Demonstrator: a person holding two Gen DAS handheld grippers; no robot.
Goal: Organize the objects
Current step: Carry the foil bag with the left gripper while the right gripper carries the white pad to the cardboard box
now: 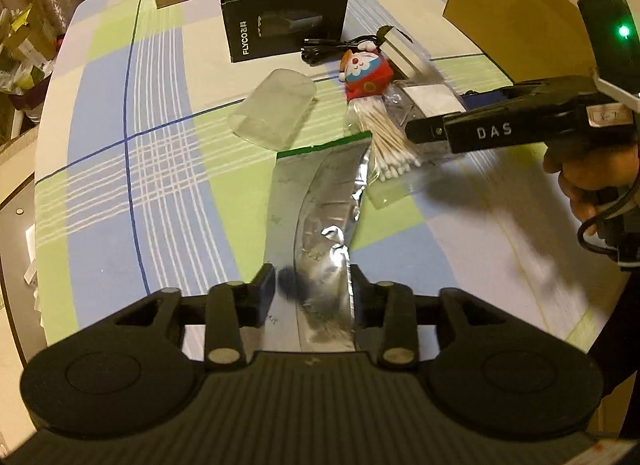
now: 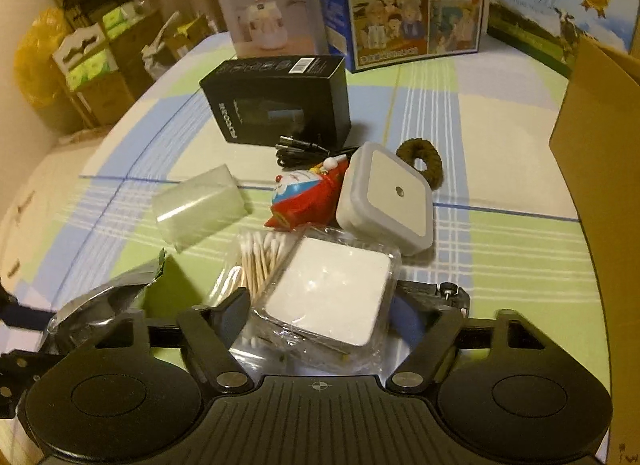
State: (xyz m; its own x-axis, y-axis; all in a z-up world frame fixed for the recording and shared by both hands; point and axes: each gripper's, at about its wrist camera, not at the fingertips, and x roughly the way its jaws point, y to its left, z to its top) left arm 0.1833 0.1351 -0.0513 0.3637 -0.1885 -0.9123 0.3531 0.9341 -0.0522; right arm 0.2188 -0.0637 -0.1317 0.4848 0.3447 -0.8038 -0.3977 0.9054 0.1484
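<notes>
My left gripper point(image 1: 314, 277) is shut on a silver foil bag with a green top edge point(image 1: 316, 201), which stretches forward over the table; the bag also shows at the left of the right wrist view point(image 2: 100, 301). My right gripper point(image 2: 320, 307) is closed around a clear plastic pack holding a white square block point(image 2: 332, 289); in the left wrist view it reaches in from the right point(image 1: 424, 129) over a bundle of cotton swabs point(image 1: 390, 141). The swabs point(image 2: 260, 257) lie just left of the pack. A red and blue Doraemon toy point(image 2: 308, 197) lies behind them.
A clear plastic cup point(image 1: 274, 107) lies on its side. A black FLYCO box point(image 1: 280, 17), a black cable point(image 2: 300, 149), a white square night light point(image 2: 386, 199), a brown hair tie point(image 2: 424, 161), printed boxes point(image 2: 408, 5) and a cardboard box point(image 2: 600, 153) stand on the checked tablecloth point(image 1: 132, 169).
</notes>
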